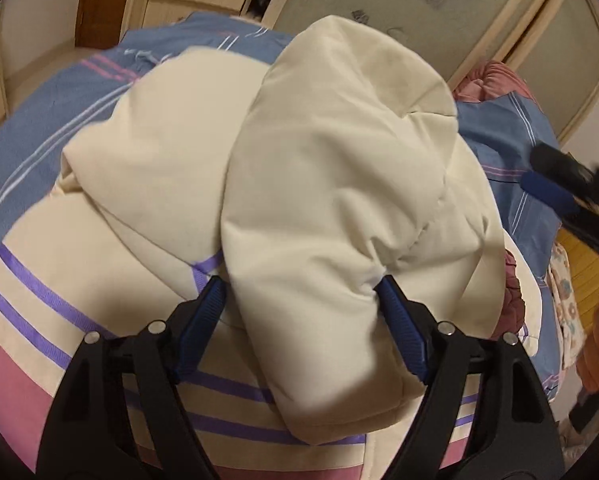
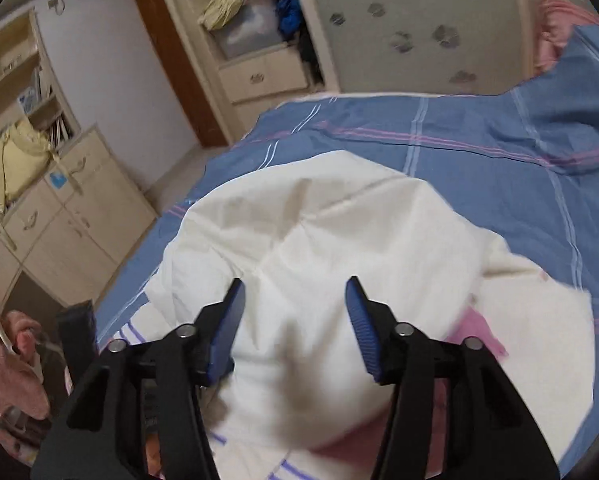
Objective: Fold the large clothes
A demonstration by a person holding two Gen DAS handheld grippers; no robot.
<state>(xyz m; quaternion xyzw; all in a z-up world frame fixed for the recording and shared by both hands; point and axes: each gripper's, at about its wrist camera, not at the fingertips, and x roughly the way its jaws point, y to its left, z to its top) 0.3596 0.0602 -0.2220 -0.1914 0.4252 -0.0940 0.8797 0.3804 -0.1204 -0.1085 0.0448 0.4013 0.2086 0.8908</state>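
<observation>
A large cream padded jacket (image 1: pixel 339 168) with purple and pink stripes lies on a bed. In the left wrist view my left gripper (image 1: pixel 301 290) has its blue fingers (image 1: pixel 399 320) spread wide around a thick cream sleeve or fold that fills the gap between them; it looks gripped. My right gripper shows blurred at the right edge (image 1: pixel 555 188). In the right wrist view my right gripper (image 2: pixel 295 292) is open and empty above the cream jacket (image 2: pixel 319 240). The left gripper's black tip (image 2: pixel 77 320) shows at the lower left.
The bed has a blue sheet with pink and white stripes (image 2: pixel 479 152). A pink quilt (image 1: pixel 491 80) lies at its far side. A wardrobe with a frosted sliding door (image 2: pixel 399 32), cream drawers and cabinets (image 2: pixel 59 220) stand beyond the bed.
</observation>
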